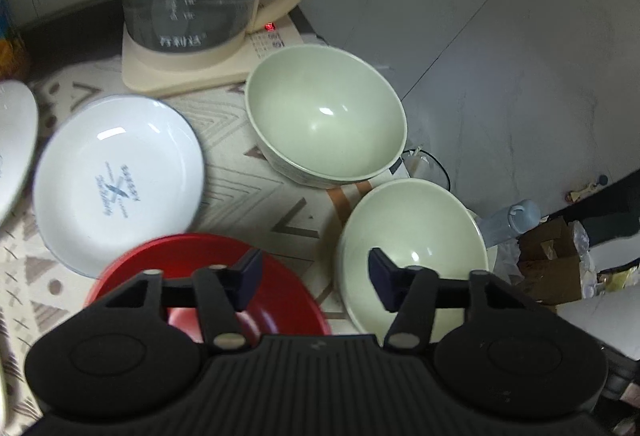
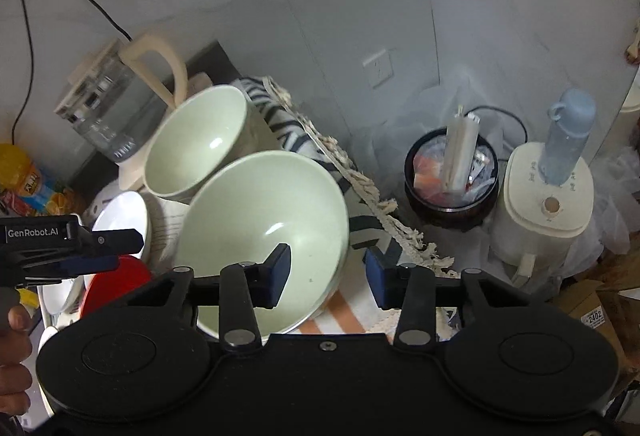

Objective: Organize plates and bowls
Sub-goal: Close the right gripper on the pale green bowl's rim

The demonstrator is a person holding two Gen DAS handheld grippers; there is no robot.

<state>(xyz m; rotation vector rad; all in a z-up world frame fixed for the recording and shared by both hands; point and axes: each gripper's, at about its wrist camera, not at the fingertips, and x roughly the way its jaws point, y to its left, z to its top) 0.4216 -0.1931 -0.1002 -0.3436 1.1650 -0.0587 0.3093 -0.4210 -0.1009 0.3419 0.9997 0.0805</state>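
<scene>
Bowls [image 1: 326,114] and plates [image 1: 118,180] lie apart, unstacked, on your patterned cloth [image 1: 256,196]; sorting looks barely begun. Left gripper [image 1: 316,278] and right gripper [image 2: 326,276] gape wide, both empty.

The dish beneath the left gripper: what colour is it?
Red, clearest in the left wrist view.

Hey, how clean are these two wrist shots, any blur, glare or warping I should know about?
Left wrist view: the white plate is smeared at its left rim, glare spots sit inside the far green bowl, and corners go dark. Right wrist view: walls bow from fisheye, the glass kettle looks soft, and a highlight streaks the near green bowl.
</scene>
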